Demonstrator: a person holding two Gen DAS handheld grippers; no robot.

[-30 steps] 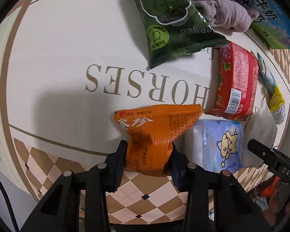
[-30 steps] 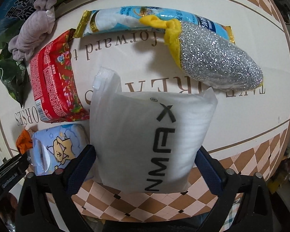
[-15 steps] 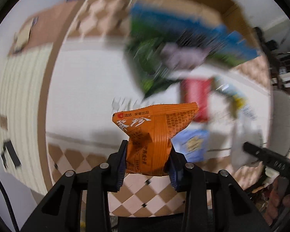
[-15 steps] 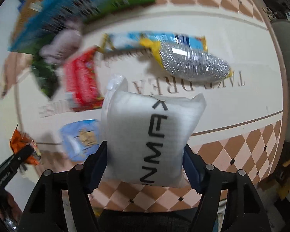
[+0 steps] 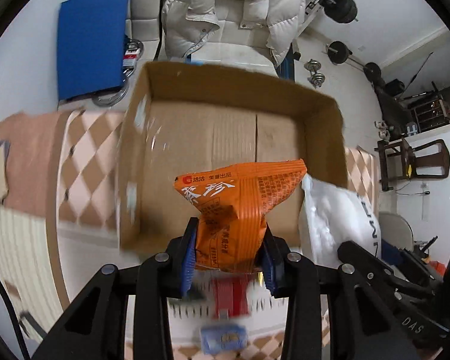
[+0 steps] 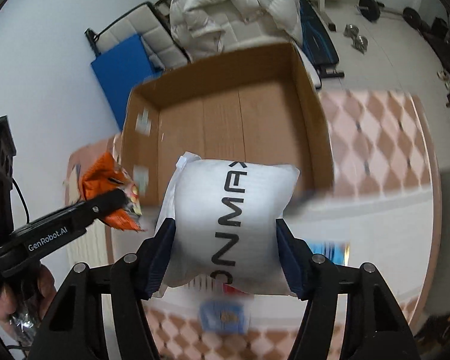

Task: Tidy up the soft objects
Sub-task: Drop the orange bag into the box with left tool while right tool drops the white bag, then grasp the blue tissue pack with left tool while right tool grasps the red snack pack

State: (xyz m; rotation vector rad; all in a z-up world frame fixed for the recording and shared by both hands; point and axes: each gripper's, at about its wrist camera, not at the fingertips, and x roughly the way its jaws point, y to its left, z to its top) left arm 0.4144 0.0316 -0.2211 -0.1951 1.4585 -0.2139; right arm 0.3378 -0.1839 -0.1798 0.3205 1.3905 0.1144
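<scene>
My left gripper (image 5: 229,250) is shut on an orange snack bag (image 5: 240,204) and holds it up in front of an open cardboard box (image 5: 225,96). My right gripper (image 6: 225,252) is shut on a white foam pouch (image 6: 231,213) with black letters, held before the same box (image 6: 312,126). The box looks empty. The pouch also shows at the right of the left wrist view (image 5: 336,219). The orange bag and left gripper show at the left of the right wrist view (image 6: 111,192).
Below the grippers, blurred, lie a blue tissue pack (image 5: 223,337) and a red packet (image 5: 231,300) on the checkered tablecloth (image 6: 375,138). Behind the box are a white puffer jacket (image 5: 234,15), a blue mat (image 5: 90,45) and gym weights (image 5: 339,51).
Both grippers have lifted their items off the table and swung up and forward. The view has gone from the spread of packets to the open cardboard box.
</scene>
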